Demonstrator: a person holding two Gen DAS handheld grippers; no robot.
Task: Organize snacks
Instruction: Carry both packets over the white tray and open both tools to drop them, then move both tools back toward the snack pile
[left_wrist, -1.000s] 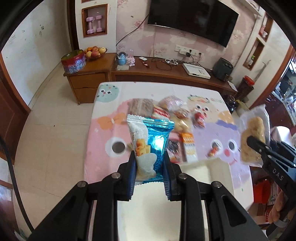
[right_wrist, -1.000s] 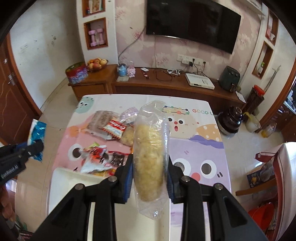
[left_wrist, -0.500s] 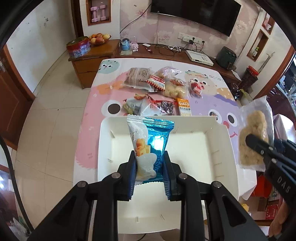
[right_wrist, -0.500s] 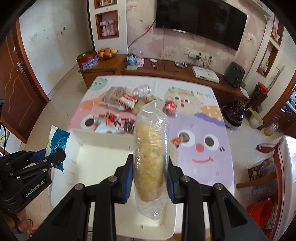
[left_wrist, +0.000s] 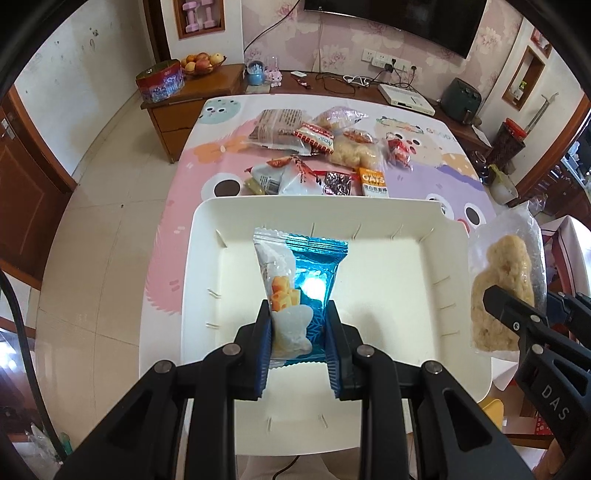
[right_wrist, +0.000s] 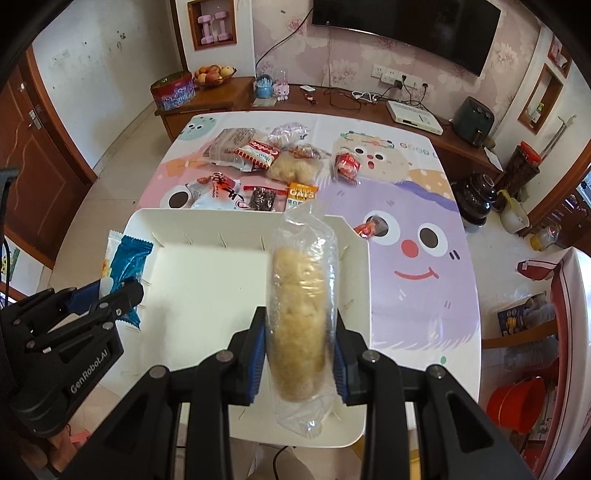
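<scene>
My left gripper (left_wrist: 298, 343) is shut on a blue and white snack packet (left_wrist: 295, 291) and hangs over the left part of a white bin (left_wrist: 207, 229). The same packet (right_wrist: 123, 266) shows at the left of the right wrist view. My right gripper (right_wrist: 297, 350) is shut on a clear bag of pale puffed snack (right_wrist: 301, 310), over the bin's right side (right_wrist: 364, 266). That bag (left_wrist: 504, 291) appears at the right edge of the left wrist view. The bin's floor is bare. Several loose snack packs (left_wrist: 325, 155) lie on the table beyond the bin.
The table wears a pastel cartoon cloth (right_wrist: 417, 221). A small red wrapper (right_wrist: 369, 228) lies just right of the bin's far corner. A wooden sideboard (left_wrist: 207, 88) with a fruit bowl and tin stands behind, tiled floor to the left.
Both grippers have come back and down from over the snack pile to above the white bin, each still holding its packet. The bin now fills the lower half of both views.
</scene>
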